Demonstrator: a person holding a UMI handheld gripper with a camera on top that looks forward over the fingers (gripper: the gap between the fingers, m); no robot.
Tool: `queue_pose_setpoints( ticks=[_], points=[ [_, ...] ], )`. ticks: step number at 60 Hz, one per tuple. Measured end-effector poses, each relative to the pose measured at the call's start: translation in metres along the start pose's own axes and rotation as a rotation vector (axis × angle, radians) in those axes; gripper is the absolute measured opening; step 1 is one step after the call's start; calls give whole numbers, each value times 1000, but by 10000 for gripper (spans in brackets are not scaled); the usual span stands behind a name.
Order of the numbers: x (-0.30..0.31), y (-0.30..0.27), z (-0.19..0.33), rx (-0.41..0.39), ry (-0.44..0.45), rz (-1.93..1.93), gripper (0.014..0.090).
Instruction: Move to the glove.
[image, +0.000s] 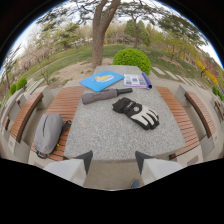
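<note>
Black-and-white glove (136, 113) flat on table

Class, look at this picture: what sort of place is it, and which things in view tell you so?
Probably a park picnic spot: a stone table flanked by wooden benches, with a tree and a trimmed bush beyond. The open gripper has nothing between its fingers.

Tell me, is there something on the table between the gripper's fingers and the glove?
Nothing visible. The gripper is open, and only bare table lies between it and the glove. The folded umbrella, blue book and booklet lie beyond or beside the glove.
</note>
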Motion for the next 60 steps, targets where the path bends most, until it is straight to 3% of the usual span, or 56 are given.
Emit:
queue_pose_setpoints(
  ticks=[37, 60],
  points=[
    [5, -2, 0, 8, 15, -2, 842],
    [76, 5, 22, 22, 100, -1, 848]
  ],
)
